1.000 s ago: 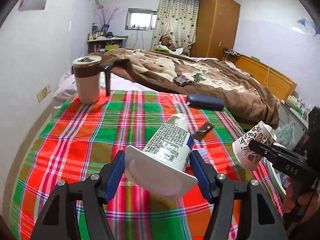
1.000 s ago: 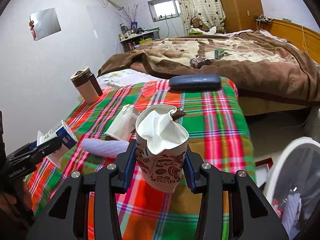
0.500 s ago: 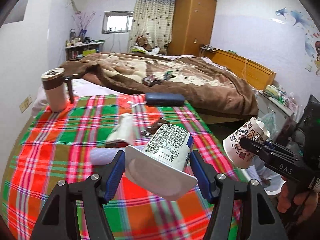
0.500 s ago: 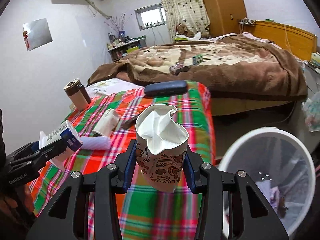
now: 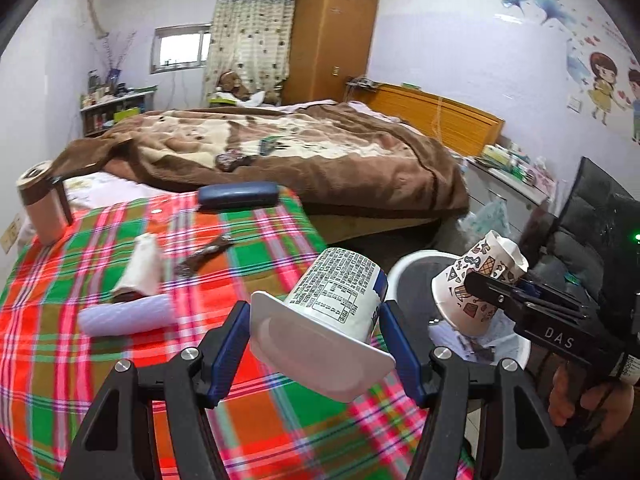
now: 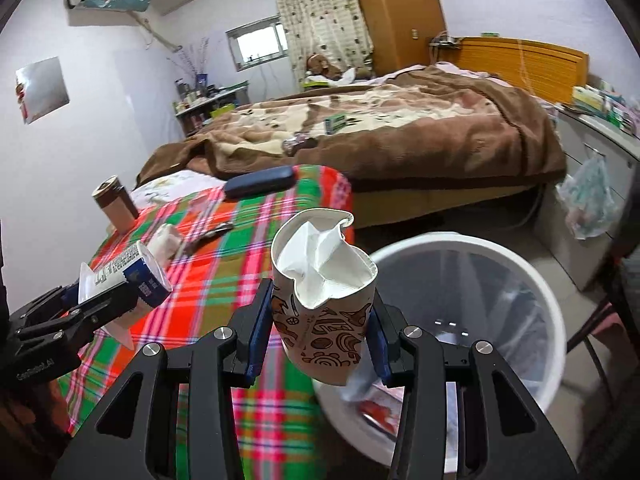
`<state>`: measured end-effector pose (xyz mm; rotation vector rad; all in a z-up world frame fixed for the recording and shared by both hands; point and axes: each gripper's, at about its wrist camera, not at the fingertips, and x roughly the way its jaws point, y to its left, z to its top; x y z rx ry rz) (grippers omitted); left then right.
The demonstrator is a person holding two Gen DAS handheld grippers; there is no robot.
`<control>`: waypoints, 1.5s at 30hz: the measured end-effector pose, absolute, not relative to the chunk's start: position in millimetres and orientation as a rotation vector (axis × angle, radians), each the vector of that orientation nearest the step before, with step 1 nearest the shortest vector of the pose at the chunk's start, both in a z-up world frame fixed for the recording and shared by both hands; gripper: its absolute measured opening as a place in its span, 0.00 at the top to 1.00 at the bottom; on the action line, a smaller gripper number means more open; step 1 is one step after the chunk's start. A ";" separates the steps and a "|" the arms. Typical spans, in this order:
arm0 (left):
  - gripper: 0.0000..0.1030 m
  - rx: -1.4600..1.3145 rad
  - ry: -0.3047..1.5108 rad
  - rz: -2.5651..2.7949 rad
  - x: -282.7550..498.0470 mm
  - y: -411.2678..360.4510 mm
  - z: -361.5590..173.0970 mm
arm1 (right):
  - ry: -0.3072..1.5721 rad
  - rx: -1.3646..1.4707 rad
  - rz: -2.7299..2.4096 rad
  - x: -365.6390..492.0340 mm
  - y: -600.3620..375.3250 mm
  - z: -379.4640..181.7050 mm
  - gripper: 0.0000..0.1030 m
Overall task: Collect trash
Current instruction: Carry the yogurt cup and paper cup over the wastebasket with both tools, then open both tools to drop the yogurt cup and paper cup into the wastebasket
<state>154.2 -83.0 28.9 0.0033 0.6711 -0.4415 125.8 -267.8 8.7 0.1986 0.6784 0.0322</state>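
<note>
Carrying trash binward: the left tool [image 5: 314, 354] clamps a white plastic yogurt cup [image 5: 332, 320] over the plaid-clothed counter's [image 5: 100, 360] right edge, while the right tool [image 6: 318, 344] clamps a crumpled patterned paper cup [image 6: 324, 312] beside the round white wastebasket's [image 6: 532, 280] rim. Next, I judge, each must clear the rim before releasing

White yogurt tub [image 5: 336, 312] tilted; crumpled patterned paper cup [image 6: 324, 312] upright, seemingly above bin [image 6: 500, 248].

You can read "DAS" in white on the black body of the right gripper [image 5: 494, 294]. The left gripper [image 6: 116, 292] bears a pale word beginning "Gen", too blurred to finish. Fine print covers the yogurt cup [image 5: 332, 304], illegible.
</note>
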 end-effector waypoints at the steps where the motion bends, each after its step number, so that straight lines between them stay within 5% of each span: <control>1: 0.36 0.011 0.672 -0.448 153.7 -89.2 28.7 | 0.679 0.200 0.025 124.7 -271.5 8.1 0.58; 32: 0.36 0.114 0.755 -0.652 162.7 -227.6 -2.5 | 0.843 0.205 -0.150 122.9 -360.9 -31.1 0.57; 36: 0.35 0.124 0.758 -0.644 163.4 -231.6 -5.7 | 0.830 0.213 -0.118 120.8 -360.5 -31.1 0.40; 45: 0.27 0.102 0.751 -0.638 162.3 -222.0 -2.0 | 0.807 0.205 -0.156 118.5 -361.5 -26.7 0.40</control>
